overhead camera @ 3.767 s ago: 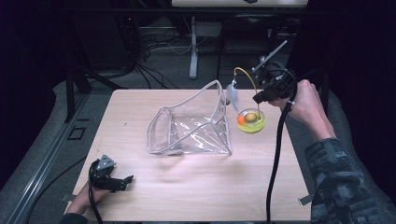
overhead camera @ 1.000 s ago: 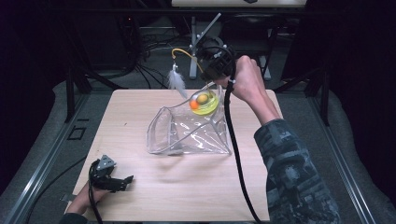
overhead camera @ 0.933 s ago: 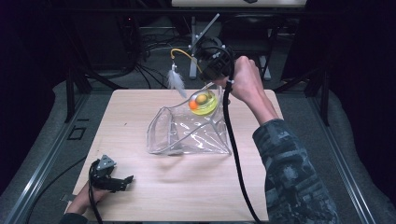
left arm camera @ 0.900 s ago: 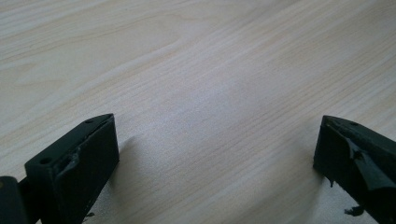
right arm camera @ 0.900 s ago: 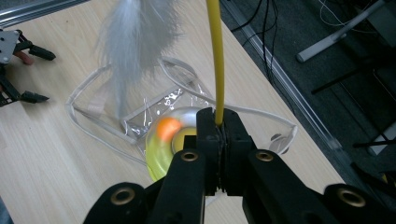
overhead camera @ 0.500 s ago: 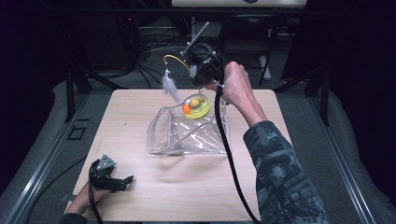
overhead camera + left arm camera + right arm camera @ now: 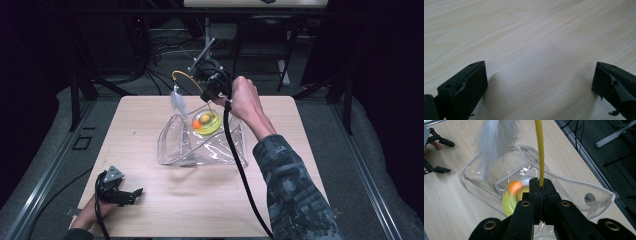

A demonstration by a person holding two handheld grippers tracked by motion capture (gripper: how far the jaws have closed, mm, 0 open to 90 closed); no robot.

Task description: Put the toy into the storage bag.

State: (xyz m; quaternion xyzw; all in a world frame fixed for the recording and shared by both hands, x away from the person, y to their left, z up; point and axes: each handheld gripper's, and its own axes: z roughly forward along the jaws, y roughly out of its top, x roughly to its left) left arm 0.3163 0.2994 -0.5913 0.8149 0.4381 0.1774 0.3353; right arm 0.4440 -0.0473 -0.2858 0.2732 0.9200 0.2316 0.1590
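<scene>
a pale wooden table (image 7: 150, 125) filled the middle of the high view, with dark floor around it. a clear plastic bag (image 7: 200, 147) lay on it near the frame's centre, its mouth toward the upper edge. at the lower left the left gripper (image 7: 131, 193) rested on the wood.

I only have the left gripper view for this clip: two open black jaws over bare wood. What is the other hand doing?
Observer: The right gripper is raised over the far side of the table, shut on a yellow wire.
Operator: A wire attached to what?
Observer: To a toy: a white feather hangs from the wire's top, and a yellow-green disc with an orange ball hangs at its lower end.
Operator: Anything beneath it?
Observer: A clear plastic pouch lies open on the table, and the disc hangs at its mouth.
</scene>
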